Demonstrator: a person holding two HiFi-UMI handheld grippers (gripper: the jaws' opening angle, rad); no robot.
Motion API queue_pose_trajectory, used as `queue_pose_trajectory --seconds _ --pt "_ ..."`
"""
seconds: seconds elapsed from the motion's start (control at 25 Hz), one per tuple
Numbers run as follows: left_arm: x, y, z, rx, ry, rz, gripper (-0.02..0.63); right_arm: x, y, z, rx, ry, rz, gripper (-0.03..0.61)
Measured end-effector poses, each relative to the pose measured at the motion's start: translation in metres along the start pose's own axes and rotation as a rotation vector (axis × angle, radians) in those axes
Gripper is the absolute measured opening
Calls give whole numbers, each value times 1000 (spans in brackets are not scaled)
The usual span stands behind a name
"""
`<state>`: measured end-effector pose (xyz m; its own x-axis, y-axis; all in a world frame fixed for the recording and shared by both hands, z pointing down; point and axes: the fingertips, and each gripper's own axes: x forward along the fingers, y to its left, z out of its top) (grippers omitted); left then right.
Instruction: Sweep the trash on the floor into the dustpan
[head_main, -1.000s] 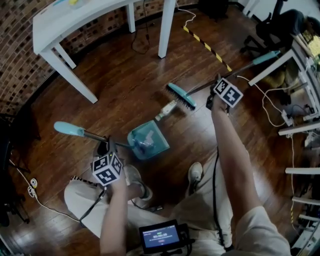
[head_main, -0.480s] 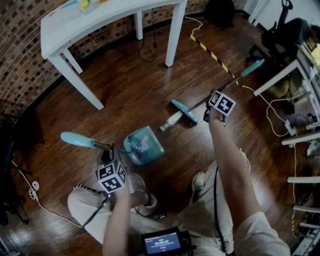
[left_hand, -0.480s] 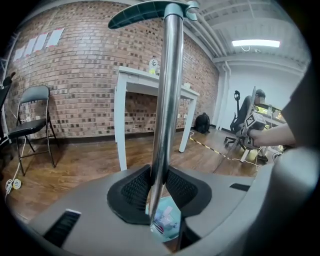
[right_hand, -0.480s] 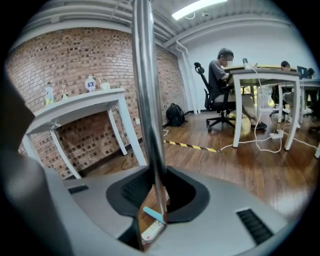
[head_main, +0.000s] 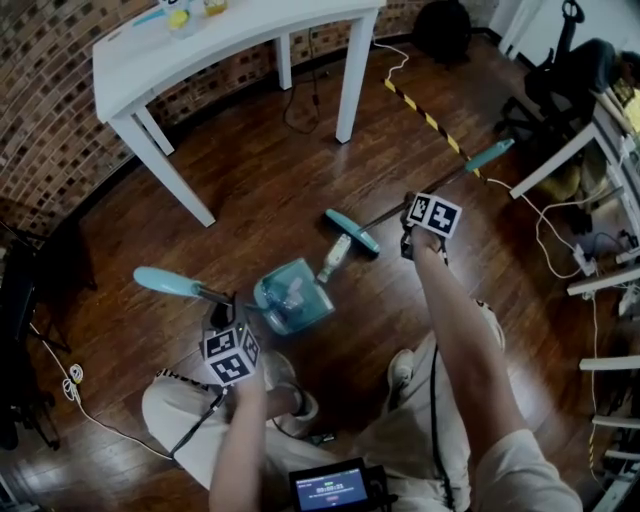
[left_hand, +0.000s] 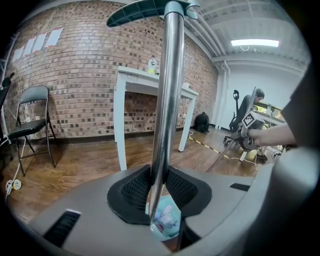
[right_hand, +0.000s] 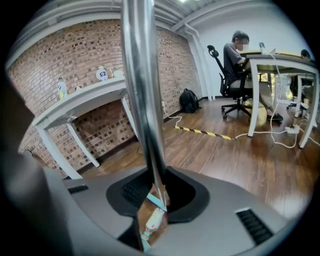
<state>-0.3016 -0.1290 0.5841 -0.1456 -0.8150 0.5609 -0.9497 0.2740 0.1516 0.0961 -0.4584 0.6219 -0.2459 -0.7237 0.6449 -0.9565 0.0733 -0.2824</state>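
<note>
No legible text, brand or number found. The small screen (head_main: 333, 490) carries lines too small to read. The label on the bottle (head_main: 334, 258) is blurred.

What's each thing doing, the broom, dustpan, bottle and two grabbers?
Dustpan: on the floor, some trash inside.
Bottle: lying on the floor, outside the dustpan.
Broom: head down, beside the bottle.
Left gripper: jaws shut on the dustpan handle.
Right gripper: jaws shut on the broom handle.
</note>
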Motion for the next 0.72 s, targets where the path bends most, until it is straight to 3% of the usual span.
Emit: queue_pose_trajectory --seconds 0.36,0.72 --pt "2 -1 -1 10 -1 6 84 -8 28 -42 120 122 56 103" --pt "2 -1 1 12 -3 6 83 -22 54 -97 361 244 82 103"
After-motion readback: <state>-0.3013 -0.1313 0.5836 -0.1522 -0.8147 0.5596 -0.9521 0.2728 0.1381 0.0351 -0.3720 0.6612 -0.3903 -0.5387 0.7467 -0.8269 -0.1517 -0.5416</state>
